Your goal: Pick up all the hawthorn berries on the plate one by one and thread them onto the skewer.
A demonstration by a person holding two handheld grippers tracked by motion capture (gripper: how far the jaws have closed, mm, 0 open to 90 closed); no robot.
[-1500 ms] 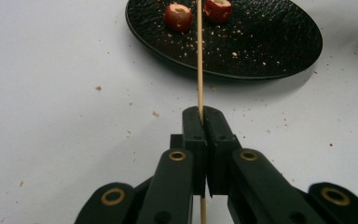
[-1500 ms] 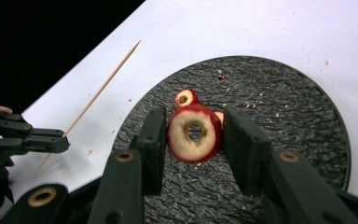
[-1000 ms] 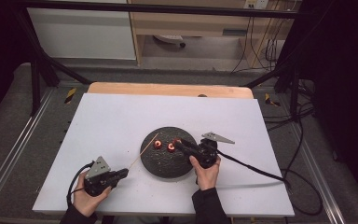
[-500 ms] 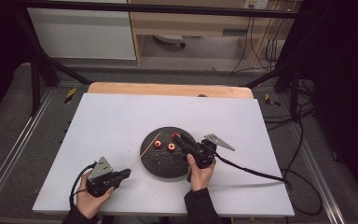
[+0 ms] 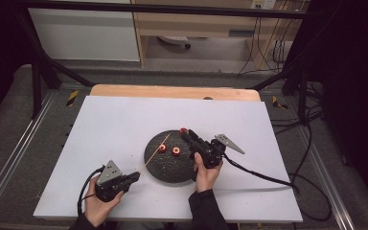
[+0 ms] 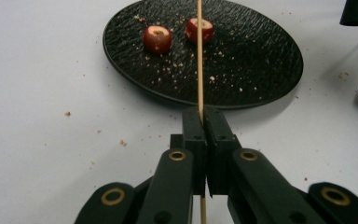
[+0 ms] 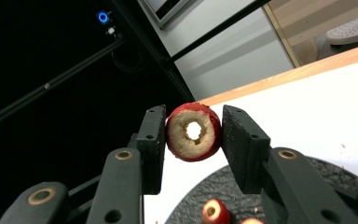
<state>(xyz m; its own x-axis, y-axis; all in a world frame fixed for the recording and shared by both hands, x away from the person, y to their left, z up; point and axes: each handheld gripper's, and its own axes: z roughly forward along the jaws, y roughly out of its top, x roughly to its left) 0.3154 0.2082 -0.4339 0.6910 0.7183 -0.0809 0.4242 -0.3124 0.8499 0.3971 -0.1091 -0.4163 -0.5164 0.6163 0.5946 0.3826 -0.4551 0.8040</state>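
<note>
The right hand-held gripper (image 7: 193,133) is clamped on a red-skinned cored fruit ring with pale flesh (image 7: 194,132), lifted above the far edge of the round black textured plate (image 5: 172,167). The left hand-held gripper (image 6: 204,122) is pinched together on a thin wooden skewer (image 6: 199,56) that reaches over the plate, where two more red fruit pieces (image 6: 157,38) lie among crumbs on the white surface (image 5: 120,124).

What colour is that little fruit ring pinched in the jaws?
The fruit ring has red skin and pale cream flesh, clearest in the right gripper view.
</note>
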